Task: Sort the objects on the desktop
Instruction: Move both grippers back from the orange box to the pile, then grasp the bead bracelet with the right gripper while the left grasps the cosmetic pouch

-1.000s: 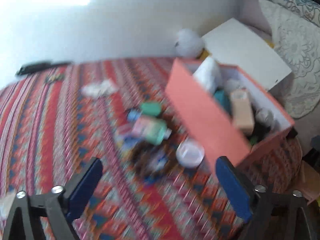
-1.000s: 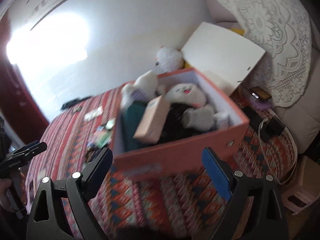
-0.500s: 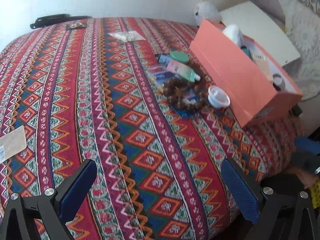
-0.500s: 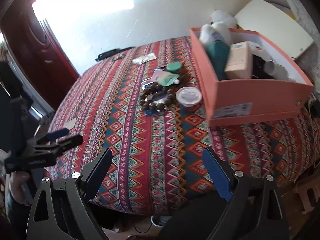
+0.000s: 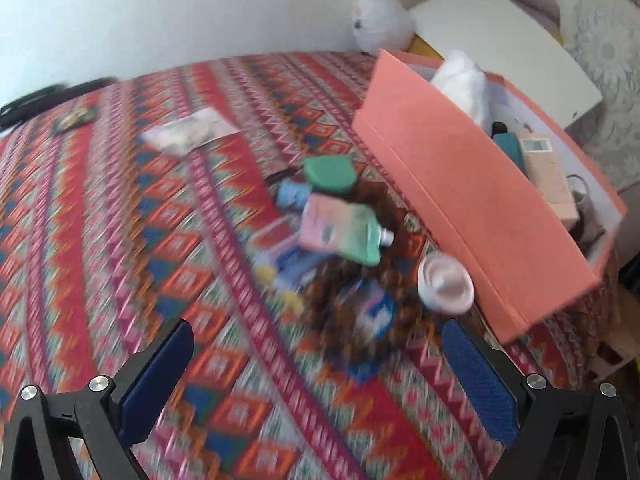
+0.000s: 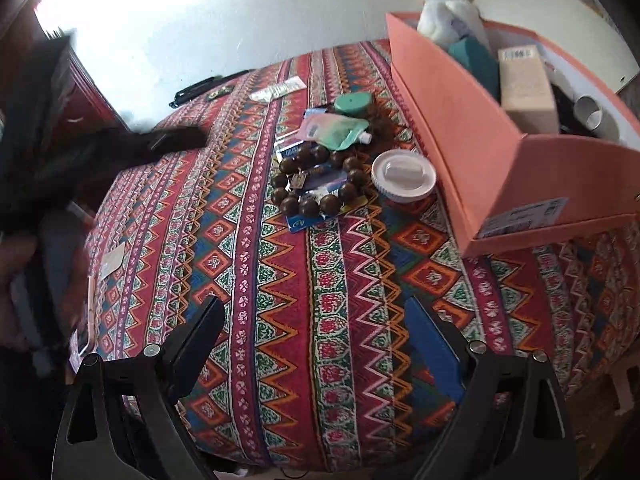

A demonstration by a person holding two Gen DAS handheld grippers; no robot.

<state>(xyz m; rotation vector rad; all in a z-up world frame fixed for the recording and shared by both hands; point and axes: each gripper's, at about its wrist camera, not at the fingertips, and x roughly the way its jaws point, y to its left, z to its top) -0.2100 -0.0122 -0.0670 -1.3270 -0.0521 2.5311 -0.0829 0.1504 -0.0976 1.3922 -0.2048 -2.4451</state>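
A pile of small objects lies on the patterned tablecloth beside an orange box: a brown bead bracelet, a white round lid, a pink-green pouch, a green cap and blue packets. The box holds a plush toy, a teal item and a beige carton. My left gripper is open and empty, just short of the pile. My right gripper is open and empty, farther back. The left view is blurred.
A clear packet and a black object lie at the table's far side. A white board and a plush toy stand behind the box. A card lies at the left edge.
My left gripper has moved forward toward the pile, which now looks larger and blurred. My right gripper has also come closer to the table. Both stayed open.
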